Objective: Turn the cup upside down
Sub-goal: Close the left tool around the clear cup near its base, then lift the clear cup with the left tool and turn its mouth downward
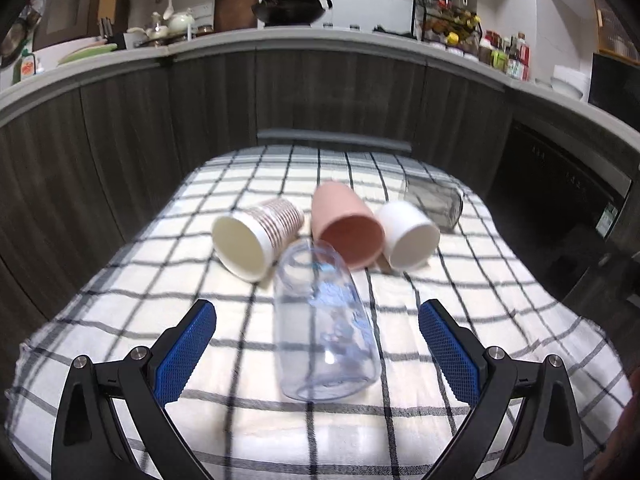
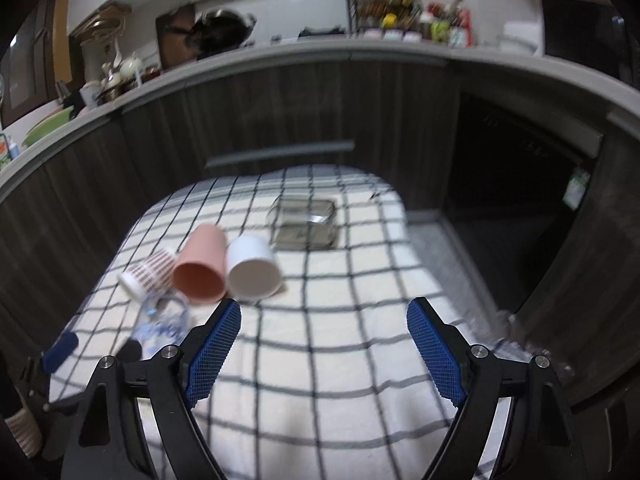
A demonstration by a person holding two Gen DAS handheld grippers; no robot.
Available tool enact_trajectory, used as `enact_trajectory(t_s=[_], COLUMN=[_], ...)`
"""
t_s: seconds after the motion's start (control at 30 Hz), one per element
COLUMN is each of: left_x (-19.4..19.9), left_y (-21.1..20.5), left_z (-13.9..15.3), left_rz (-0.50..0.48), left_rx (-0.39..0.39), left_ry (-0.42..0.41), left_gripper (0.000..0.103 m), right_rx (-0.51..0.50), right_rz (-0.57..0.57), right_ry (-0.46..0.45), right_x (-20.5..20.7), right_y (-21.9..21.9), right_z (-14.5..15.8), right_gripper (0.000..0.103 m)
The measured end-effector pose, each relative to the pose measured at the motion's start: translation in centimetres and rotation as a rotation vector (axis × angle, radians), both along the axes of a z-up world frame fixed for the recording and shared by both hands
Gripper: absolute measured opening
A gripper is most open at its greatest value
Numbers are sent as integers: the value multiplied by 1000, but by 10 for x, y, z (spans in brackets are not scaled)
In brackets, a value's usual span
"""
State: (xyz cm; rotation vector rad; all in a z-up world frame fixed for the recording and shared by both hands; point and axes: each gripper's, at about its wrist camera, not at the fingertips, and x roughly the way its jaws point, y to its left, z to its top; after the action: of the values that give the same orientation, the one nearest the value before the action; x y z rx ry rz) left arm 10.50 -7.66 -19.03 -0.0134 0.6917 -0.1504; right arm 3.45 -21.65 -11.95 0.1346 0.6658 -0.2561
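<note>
Several cups lie on their sides on a checked cloth (image 1: 460, 292). A clear plastic cup (image 1: 326, 320) lies between the open fingers of my left gripper (image 1: 318, 322), not touched by them. Behind it lie a striped paper cup (image 1: 256, 236), a pink cup (image 1: 346, 228), a white cup (image 1: 408, 236) and a dark glass cup (image 1: 438, 202). My right gripper (image 2: 324, 316) is open and empty, above the cloth (image 2: 340, 360). The pink cup (image 2: 202, 266) and white cup (image 2: 252, 268) lie just ahead and left of it, the dark glass cup (image 2: 306, 222) farther back.
The table stands close to dark wood kitchen cabinets (image 1: 280, 92) with a grey worktop. A dark oven (image 2: 516, 184) recess is at the right. My left gripper's blue pad (image 2: 60, 352) shows at the left edge of the right wrist view.
</note>
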Motion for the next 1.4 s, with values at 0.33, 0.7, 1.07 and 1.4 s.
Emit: enact_trajectory(t_s=[0.33, 0.7, 1.07, 1.4], left_x=[5, 21, 21, 32], left_y=[-16, -12, -3, -7], left_z=[-29, -56, -45, 12], left_rz=[12, 36, 40, -80], left_rx=[48, 44, 19, 160], left_ry=[-16, 81, 113, 249], left_gripper=[99, 76, 72, 72], right_rx=[-17, 19, 43, 102], right_rz=[-38, -36, -41, -9], right_ry=[-32, 32, 61, 29], right_x=[-5, 7, 10, 10], right_y=[-5, -10, -11, -3], right_z=[-3, -20, -24, 12], right_gripper=[93, 93, 93, 93])
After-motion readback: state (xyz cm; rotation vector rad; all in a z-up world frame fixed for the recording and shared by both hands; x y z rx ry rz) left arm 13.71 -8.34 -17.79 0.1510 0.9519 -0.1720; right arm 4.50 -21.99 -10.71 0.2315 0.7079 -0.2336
